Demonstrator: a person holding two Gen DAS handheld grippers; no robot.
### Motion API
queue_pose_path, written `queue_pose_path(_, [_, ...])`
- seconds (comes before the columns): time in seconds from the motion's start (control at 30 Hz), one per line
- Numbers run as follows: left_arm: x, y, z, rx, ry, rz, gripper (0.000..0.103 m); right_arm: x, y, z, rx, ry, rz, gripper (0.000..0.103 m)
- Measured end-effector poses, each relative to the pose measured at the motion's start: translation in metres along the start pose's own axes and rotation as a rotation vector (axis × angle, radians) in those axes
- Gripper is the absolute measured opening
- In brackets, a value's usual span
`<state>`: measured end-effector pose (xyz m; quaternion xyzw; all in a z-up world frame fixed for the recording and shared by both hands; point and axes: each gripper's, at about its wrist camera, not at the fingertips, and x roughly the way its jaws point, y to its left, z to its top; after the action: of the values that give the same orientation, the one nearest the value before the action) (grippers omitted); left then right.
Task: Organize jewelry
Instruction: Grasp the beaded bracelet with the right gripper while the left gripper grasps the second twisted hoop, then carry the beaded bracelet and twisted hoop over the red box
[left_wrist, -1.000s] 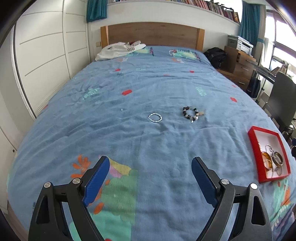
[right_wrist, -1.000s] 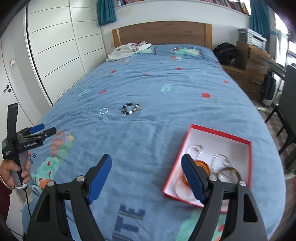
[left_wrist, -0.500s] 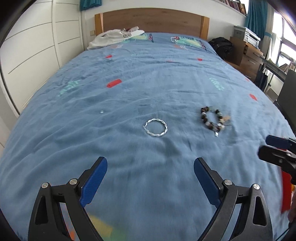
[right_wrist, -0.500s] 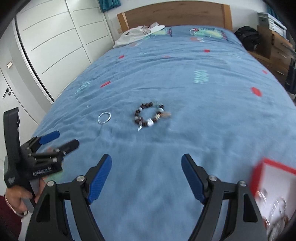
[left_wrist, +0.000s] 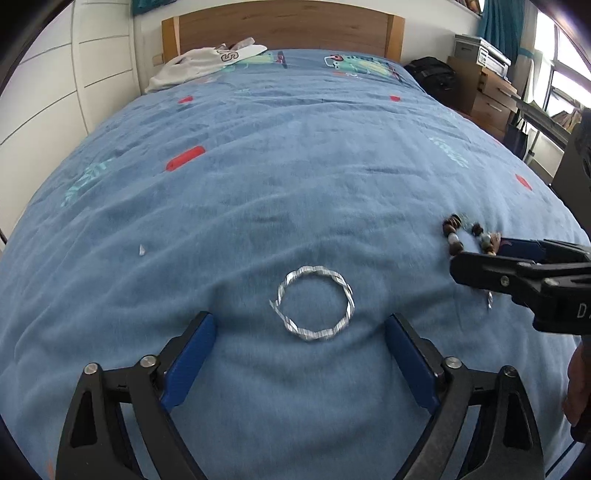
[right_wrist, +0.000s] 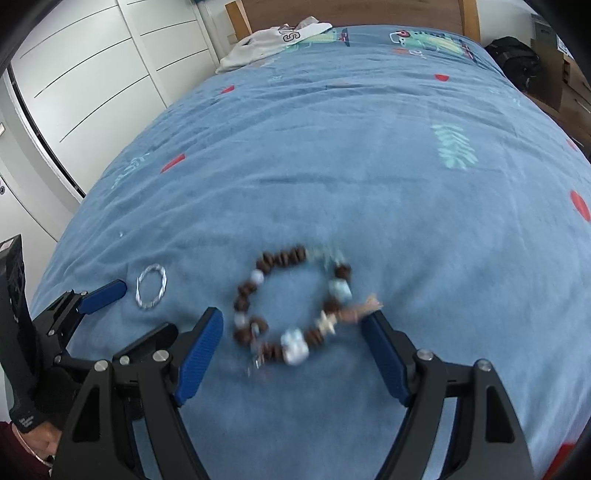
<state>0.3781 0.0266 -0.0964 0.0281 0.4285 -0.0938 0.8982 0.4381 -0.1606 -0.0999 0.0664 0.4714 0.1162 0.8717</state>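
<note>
A silver twisted bangle (left_wrist: 314, 334) lies flat on the blue bedspread (left_wrist: 295, 166). My left gripper (left_wrist: 298, 319) hangs low over it, one blue fingertip on each side. Its jaws are closing and the pads are clear of the metal. A bracelet of brown and pale beads (right_wrist: 293, 349) lies to the right of the bangle (right_wrist: 163, 282). My right gripper (right_wrist: 291, 315) stands open around the beads without touching them. The left gripper (right_wrist: 147, 306) shows at the left of the right wrist view. The right gripper (left_wrist: 517, 266) shows at the right of the left wrist view, partly covering the beads (left_wrist: 456, 240).
A white garment (left_wrist: 207, 62) lies by the wooden headboard (left_wrist: 284, 26). White wardrobe doors (right_wrist: 92, 74) line the left side. A black bag (left_wrist: 432, 77) and a wooden dresser (left_wrist: 491, 92) stand to the right of the bed. A sliver of red (right_wrist: 567, 456) shows at the bottom right.
Both grippers have come forward and down over the bedspread, the left to the silver bangle, the right to the beaded bracelet. The red box has slid out of both views.
</note>
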Motion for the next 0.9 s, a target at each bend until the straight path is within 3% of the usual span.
queue_pose_path(0.13, [0.002, 0.001, 0.003, 0.003, -0.010, -0.001, 0.070, 0.005, 0.003, 0.006, -0.003, 0.005, -0.029, 0.075])
queue_pose_path(0.17, [0.000, 0.000, 0.003, 0.008, -0.016, -0.005, 0.059, 0.006, 0.004, 0.006, -0.008, 0.009, -0.042, 0.071])
queue_pose_path(0.2, [-0.003, -0.002, 0.002, 0.017, -0.024, -0.013, 0.044, 0.004, 0.006, 0.004, -0.016, 0.008, -0.056, 0.060])
queue_pose_path(0.27, [-0.007, -0.005, 0.002, 0.029, -0.035, -0.017, 0.041, 0.001, 0.004, 0.001, -0.011, 0.013, -0.051, 0.026])
queue_pose_path(0.3, [-0.007, -0.006, 0.002, 0.034, -0.037, -0.014, 0.041, 0.000, 0.002, 0.001, -0.008, 0.017, -0.047, 0.022])
queue_pose_path(0.57, [-0.036, -0.021, 0.000, 0.069, -0.053, -0.024, 0.041, -0.040, 0.001, -0.015, 0.004, -0.028, -0.026, 0.018])
queue_pose_path(0.9, [-0.118, -0.098, 0.001, 0.131, -0.124, -0.145, 0.041, -0.183, -0.020, -0.050, 0.013, -0.166, -0.071, 0.018])
